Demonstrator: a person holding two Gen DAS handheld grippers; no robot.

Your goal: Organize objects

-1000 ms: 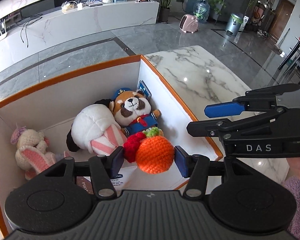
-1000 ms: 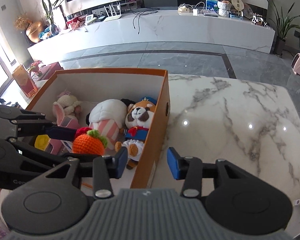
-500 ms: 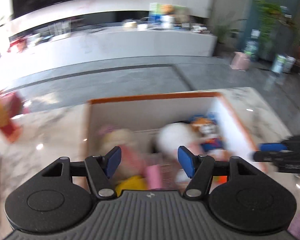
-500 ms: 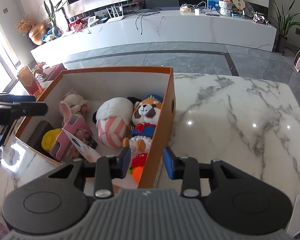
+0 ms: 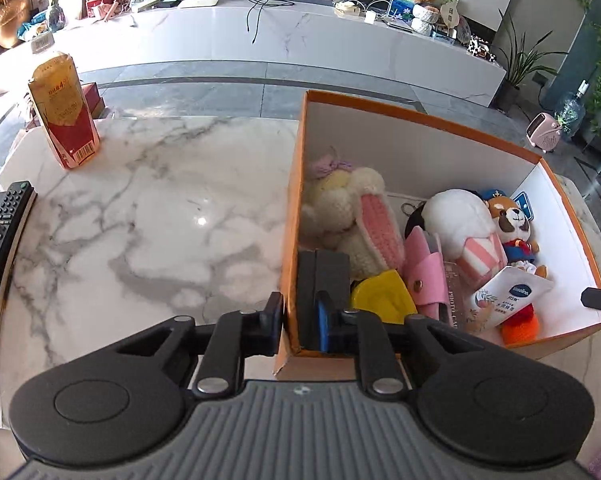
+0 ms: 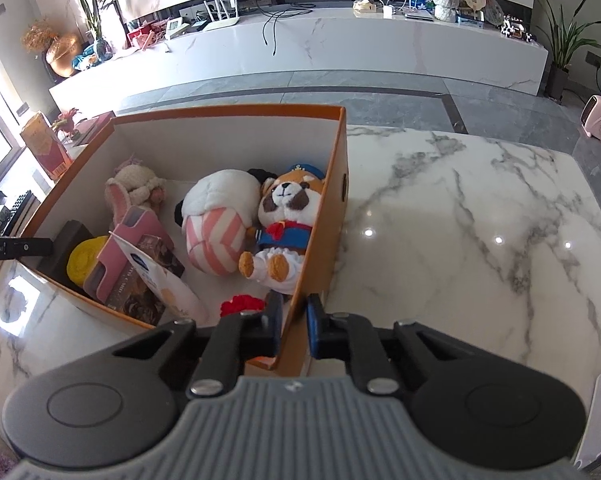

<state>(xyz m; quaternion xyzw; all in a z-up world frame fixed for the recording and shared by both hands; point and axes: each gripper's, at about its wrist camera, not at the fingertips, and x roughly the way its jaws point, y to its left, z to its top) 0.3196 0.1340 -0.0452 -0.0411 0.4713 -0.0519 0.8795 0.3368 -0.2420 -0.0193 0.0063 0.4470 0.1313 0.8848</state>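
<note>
Orange cardboard box (image 5: pixel 416 120), white inside, on the glossy grey-veined marble counter (image 5: pixel 148 216). Left gripper (image 5: pixel 299 320) clamped on the box's left wall near its front corner, 1 blue-padded finger outside, 1 inside beside a flat black block (image 5: pixel 324 276). Right gripper (image 6: pixel 290 322) pinched shut on the right wall (image 6: pixel 332 200) near the opposite front corner, fingers on either side of the thin card.

Inside: fluffy cream rabbit (image 5: pixel 348 216) with knitted pink ear at the back left; round white plush (image 5: pixel 460 220) with pink-striped panel; red-panda doll (image 6: pixel 288 208) in a blue sailor suit against the right wall; yellow rounded item (image 5: pixel 380 292); pink case (image 5: pixel 424 276); smooth white lotion tube (image 5: pixel 508 296); crocheted red-and-orange piece (image 5: pixel 520 326) at the front.

Red-and-gold carton (image 5: pixel 64 116) upright at the counter's far left corner; black remote (image 5: pixel 0 240) at the left edge.
</note>
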